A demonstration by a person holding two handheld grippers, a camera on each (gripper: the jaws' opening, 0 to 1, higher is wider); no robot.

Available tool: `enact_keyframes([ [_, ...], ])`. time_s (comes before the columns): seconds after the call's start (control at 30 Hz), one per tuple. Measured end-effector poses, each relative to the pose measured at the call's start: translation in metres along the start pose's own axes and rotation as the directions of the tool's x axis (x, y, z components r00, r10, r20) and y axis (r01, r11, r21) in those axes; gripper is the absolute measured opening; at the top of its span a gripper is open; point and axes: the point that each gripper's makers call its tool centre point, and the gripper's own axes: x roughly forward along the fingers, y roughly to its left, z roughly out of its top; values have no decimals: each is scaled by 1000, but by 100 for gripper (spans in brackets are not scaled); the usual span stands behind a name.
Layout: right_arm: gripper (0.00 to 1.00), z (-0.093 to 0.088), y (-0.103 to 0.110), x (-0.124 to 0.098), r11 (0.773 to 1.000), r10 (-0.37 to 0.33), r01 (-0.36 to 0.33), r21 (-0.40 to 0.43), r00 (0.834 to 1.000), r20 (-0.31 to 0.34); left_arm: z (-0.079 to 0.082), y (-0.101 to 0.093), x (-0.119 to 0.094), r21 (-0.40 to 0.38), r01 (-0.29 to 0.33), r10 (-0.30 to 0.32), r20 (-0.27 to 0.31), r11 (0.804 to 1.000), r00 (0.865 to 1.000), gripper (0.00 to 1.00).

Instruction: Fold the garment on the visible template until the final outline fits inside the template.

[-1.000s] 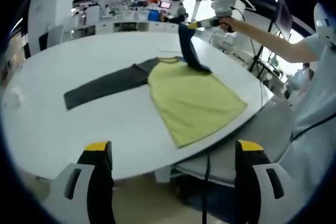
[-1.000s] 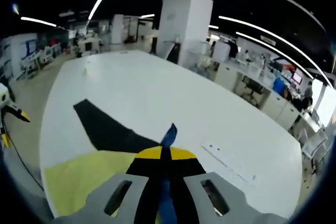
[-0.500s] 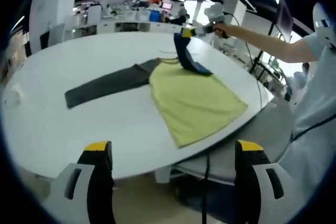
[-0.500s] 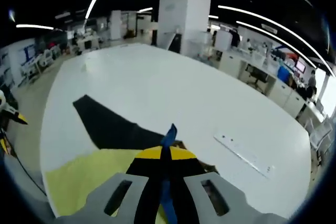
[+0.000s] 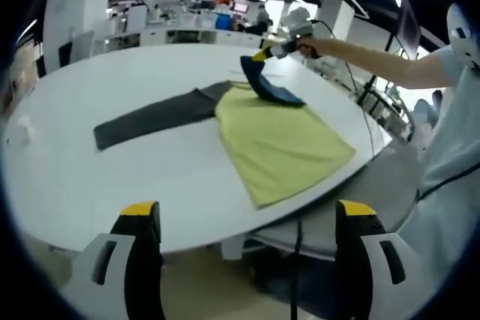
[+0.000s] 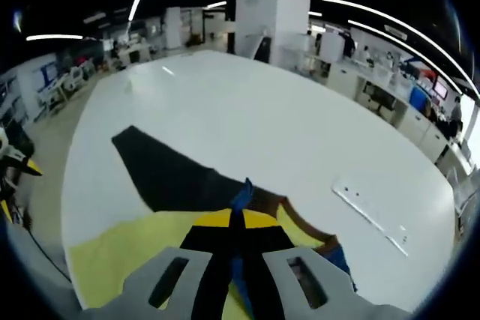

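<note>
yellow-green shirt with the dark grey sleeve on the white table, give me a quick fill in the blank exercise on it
1. The right gripper is shut on the garment's ____ sleeve.
2. The dark grey sleeve lies flat on the ____ table.
3. The body of the yellow-green shirt is coloured ____.
4. The left gripper hangs off the table with its jaws ____.

Missing words: blue; white; yellow-green; open

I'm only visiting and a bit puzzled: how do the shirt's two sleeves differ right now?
The dark grey sleeve lies flat, stretched out across the white oval table; the blue sleeve is lifted, folded over the yellow-green shirt body. Nothing holds the grey sleeve; the right tongs are shut on the blue one. The open left tongs hang off the table. Both sleeves join the same shirt.
</note>
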Motion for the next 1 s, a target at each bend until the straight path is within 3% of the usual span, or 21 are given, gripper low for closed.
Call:
enact_keyframes([
  [0.57, 3, -17, 31, 31, 998, 55, -56, -7, 997, -61, -2, 3, 0, -13, 2, -2, 2, 1000, 1000, 93],
  [1.0, 3, -41, 54, 52, 995, 97, -95, 21, 989, -111, -4, 5, 1, -19, -2, 1, -9, 1000, 1000, 94],
])
